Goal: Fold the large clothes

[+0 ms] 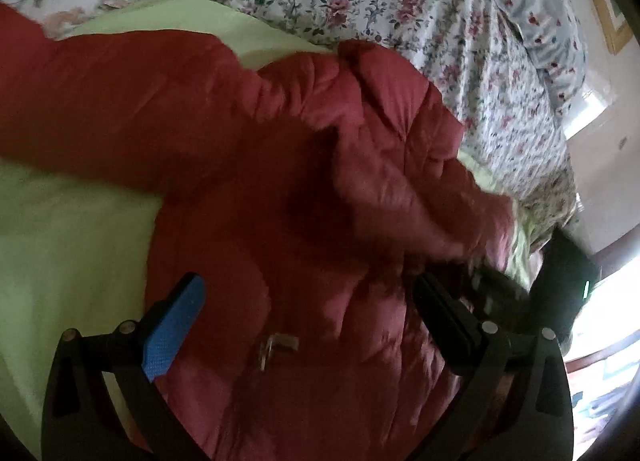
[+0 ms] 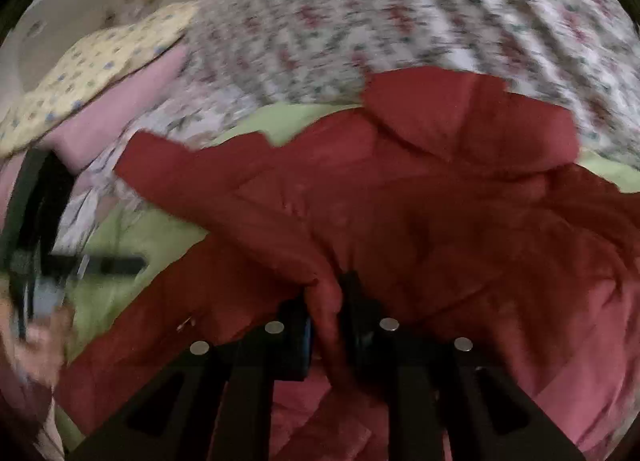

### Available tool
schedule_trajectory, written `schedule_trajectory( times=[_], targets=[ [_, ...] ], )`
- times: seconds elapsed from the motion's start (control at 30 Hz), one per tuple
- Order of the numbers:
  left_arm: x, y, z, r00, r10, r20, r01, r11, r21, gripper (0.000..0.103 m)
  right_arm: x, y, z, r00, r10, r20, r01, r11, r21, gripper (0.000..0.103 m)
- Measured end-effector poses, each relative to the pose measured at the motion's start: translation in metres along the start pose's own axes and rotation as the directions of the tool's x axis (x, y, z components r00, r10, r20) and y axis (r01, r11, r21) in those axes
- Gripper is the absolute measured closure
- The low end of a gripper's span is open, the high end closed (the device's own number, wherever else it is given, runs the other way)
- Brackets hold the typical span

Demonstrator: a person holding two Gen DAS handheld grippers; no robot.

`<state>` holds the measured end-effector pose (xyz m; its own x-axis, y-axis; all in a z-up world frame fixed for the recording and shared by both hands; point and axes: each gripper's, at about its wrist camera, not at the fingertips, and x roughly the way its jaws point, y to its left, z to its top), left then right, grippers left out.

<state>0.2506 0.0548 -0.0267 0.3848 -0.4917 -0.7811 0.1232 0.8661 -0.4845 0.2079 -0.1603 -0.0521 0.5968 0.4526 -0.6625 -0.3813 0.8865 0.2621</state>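
Note:
A red quilted puffer jacket lies on a light green sheet on a bed. In the left wrist view my left gripper is open just above the jacket's body, near a metal zipper pull. A fold of the jacket is lifted at the right, where my right gripper shows blurred at its edge. In the right wrist view my right gripper is shut on a pinched fold of the jacket. One sleeve stretches out to the left. My left gripper shows blurred at the far left.
A floral bedspread covers the bed beyond the green sheet. A pink pillow and a yellow dotted cloth lie at the bed's far left. A white wall and a bright window lie to the right.

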Motion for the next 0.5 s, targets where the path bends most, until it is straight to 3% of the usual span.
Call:
schedule_trajectory(
  times=[0.1,0.2,0.3,0.37,0.4,0.47,0.5],
  targets=[
    [0.027,0.004,0.022,0.999,-0.026,-0.045,0.024,0.999,-0.035,0.000,0.010,0.006,-0.001,1.000,-0.012,-0.020,0.011,1.000,-0.024,0.085],
    [0.055,0.008,0.038,0.994,-0.047,-0.094,0.041,0.997,-0.064,0.031,0.014,0.004,-0.004,0.999,-0.009,-0.030,0.009,1.000,-0.020,0.085],
    [0.069,0.005,0.047,0.994,-0.046,-0.101,0.042,0.998,-0.047,0.041,0.017,0.004,-0.005,0.999,-0.012,-0.036,0.011,1.000,-0.015,0.085],
    [0.071,0.000,0.049,0.991,-0.083,-0.102,0.080,0.996,-0.031,0.084,0.018,0.004,-0.005,0.999,-0.013,-0.044,0.012,1.000,-0.009,0.083],
    [0.070,-0.001,0.050,0.991,-0.090,-0.097,0.087,0.996,-0.034,0.086,0.019,0.003,-0.005,0.998,-0.012,-0.055,0.012,1.000,0.000,0.083],
    [0.063,-0.004,0.053,0.996,-0.057,-0.063,0.057,0.998,-0.007,0.092,0.016,0.000,-0.006,0.997,0.003,-0.083,0.000,0.999,0.039,0.059],
    [0.058,-0.008,0.054,0.999,-0.020,-0.031,0.020,0.999,0.026,0.093,0.011,-0.001,-0.008,0.997,0.013,-0.083,-0.009,0.999,0.051,0.053]
  ],
)
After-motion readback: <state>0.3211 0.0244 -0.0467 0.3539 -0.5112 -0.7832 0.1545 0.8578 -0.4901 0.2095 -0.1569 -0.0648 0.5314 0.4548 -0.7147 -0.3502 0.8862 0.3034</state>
